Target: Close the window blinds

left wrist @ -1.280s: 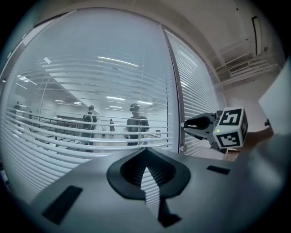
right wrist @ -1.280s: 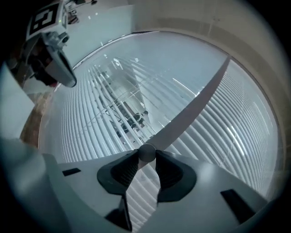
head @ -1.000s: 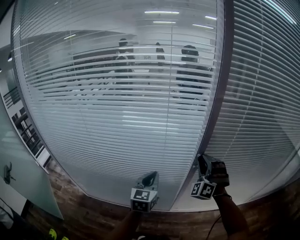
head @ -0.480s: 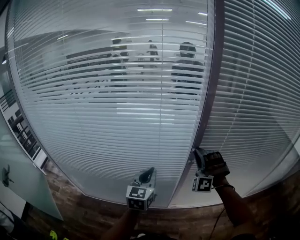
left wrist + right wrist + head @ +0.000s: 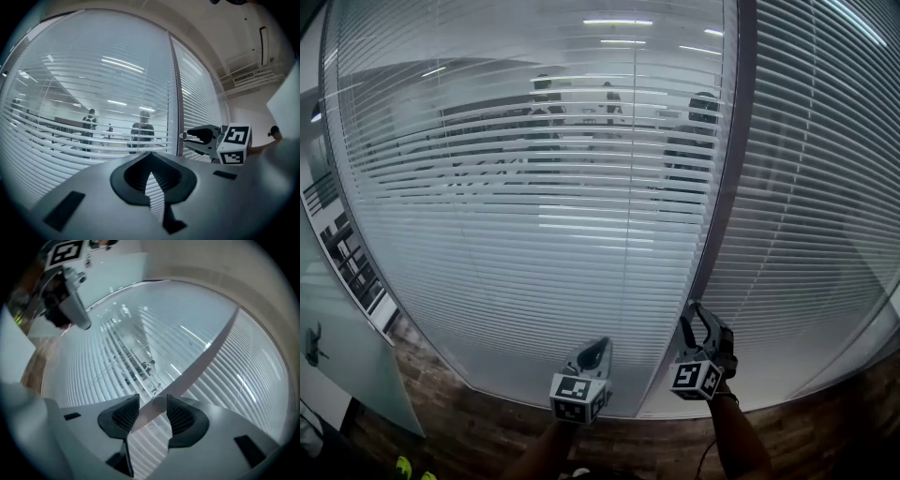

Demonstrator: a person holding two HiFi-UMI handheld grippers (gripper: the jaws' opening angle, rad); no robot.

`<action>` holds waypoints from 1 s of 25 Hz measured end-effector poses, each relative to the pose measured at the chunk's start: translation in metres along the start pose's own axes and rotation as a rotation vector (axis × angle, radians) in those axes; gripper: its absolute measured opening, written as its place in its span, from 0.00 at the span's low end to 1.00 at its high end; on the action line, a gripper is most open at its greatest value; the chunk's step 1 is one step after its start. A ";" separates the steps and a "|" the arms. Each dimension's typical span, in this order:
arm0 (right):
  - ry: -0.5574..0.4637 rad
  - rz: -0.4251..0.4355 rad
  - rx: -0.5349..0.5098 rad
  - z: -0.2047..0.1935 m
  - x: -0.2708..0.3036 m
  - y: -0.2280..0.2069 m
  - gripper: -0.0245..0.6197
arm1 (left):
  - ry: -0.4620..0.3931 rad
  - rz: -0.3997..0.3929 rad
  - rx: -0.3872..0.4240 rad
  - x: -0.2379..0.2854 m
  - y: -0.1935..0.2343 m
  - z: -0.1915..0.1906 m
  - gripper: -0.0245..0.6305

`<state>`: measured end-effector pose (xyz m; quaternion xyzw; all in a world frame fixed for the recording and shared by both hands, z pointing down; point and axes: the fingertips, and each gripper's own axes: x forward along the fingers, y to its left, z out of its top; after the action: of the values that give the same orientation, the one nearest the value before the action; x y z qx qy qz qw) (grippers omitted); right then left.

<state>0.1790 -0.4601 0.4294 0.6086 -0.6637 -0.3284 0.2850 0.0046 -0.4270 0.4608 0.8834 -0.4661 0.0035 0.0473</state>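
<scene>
Head view: thin, glossy, horizontal blind slats (image 5: 534,246).

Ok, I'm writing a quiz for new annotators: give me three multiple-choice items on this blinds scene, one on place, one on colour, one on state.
1. Where is the right gripper? A at the frame post between the panes; B on the floor; C at a door handle.
2. What colour are the slats? A black; B white; C red.
3. The left blind's slats are: A pulled up; B tilted partly open; C shut tight.
1 A: its jaws, just opening, flank a small knob on that post. 2 B: they look white. 3 B: people show through them.
</scene>
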 end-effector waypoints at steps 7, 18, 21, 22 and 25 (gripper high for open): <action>-0.012 -0.142 0.471 -0.006 0.011 -0.016 0.31 | 0.002 0.005 -0.007 -0.001 -0.002 -0.002 0.04; -0.009 -0.171 0.741 -0.026 0.019 -0.022 0.27 | -0.004 0.019 -0.002 -0.003 0.002 -0.002 0.04; -0.013 -0.164 0.750 -0.026 0.021 -0.023 0.24 | 0.000 0.022 -0.007 -0.001 0.002 -0.001 0.04; -0.016 -0.161 0.752 -0.026 0.022 -0.022 0.24 | -0.001 0.022 -0.008 0.000 0.003 -0.003 0.04; -0.022 -0.152 0.755 -0.030 0.022 -0.015 0.24 | 0.006 0.022 -0.006 0.002 0.004 -0.012 0.04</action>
<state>0.2095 -0.4848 0.4352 0.7146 -0.6940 -0.0878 0.0085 0.0025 -0.4299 0.4735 0.8782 -0.4755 0.0053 0.0511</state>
